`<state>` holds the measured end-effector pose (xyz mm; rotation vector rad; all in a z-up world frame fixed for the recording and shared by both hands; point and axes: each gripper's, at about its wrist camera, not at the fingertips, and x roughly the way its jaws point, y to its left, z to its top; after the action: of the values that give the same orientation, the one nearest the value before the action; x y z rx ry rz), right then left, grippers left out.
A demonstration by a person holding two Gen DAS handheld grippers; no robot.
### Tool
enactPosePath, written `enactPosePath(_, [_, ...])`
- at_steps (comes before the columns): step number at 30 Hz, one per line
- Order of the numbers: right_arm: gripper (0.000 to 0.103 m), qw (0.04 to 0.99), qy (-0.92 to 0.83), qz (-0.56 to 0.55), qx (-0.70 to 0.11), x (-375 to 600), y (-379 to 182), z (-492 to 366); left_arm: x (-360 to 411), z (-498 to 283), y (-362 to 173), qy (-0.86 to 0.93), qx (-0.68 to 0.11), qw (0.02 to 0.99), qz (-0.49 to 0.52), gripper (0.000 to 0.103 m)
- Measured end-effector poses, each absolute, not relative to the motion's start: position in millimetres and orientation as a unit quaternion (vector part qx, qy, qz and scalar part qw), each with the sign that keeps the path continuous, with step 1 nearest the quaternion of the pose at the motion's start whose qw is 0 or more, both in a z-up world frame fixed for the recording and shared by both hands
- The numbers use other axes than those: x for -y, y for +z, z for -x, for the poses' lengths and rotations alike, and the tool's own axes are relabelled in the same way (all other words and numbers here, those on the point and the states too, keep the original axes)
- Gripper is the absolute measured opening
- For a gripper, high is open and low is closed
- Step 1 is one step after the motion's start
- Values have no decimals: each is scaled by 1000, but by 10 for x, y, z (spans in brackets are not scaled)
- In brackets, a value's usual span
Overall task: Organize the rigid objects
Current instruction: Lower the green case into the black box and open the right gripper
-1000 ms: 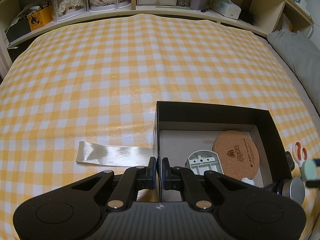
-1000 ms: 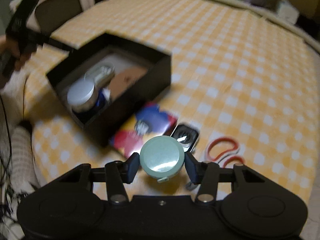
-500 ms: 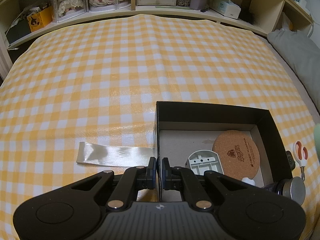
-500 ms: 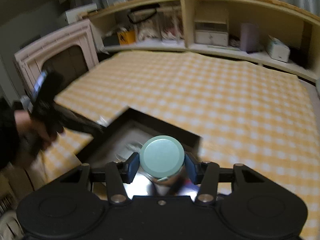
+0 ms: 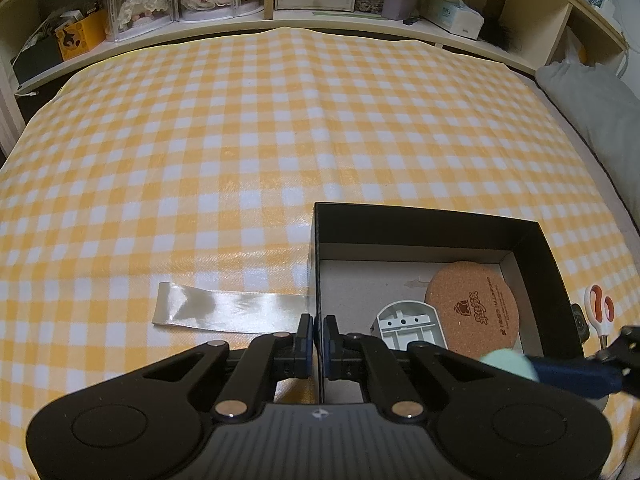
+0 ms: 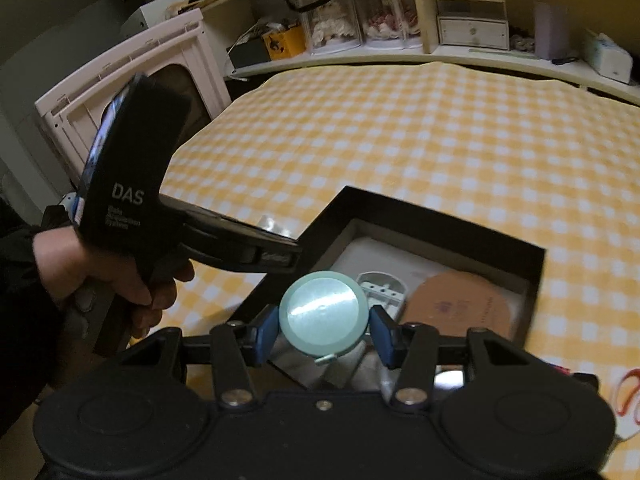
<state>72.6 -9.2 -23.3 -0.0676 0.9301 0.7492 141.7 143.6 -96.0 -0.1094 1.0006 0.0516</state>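
Swung from beside the box to above its near end, the right gripper (image 6: 323,326) clamps one mint round tin (image 6: 323,314) over the black box (image 5: 536,248), whose near-left wall the left gripper (image 5: 318,332) pinches, one cork coaster (image 5: 472,306) and one white plastic piece (image 5: 408,322) inside.

— What does my left unit look like from here?

— I see the matte black left gripper (image 5: 317,338) with a ribbed plastic housing, two round recessed discs on top, angular linkage arms with silver pivot screws, and dark blue pads on the fingertips (image 5: 305,332).

— And mine on the right?

— My black right gripper (image 6: 323,330) has the same build: silver screws, blue pads. From its camera I read white "DAS" lettering on the left unit's tall black handle block. The left hand (image 6: 100,276) around that handle comes out of a dark sleeve (image 6: 16,264).
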Motion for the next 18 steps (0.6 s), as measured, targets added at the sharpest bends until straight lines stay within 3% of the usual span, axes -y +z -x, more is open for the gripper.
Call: enactPosePath(18, [55,813,360,17,-457,-101,-486,-811,-1383,-1444,-968,25,-486,872,47,4])
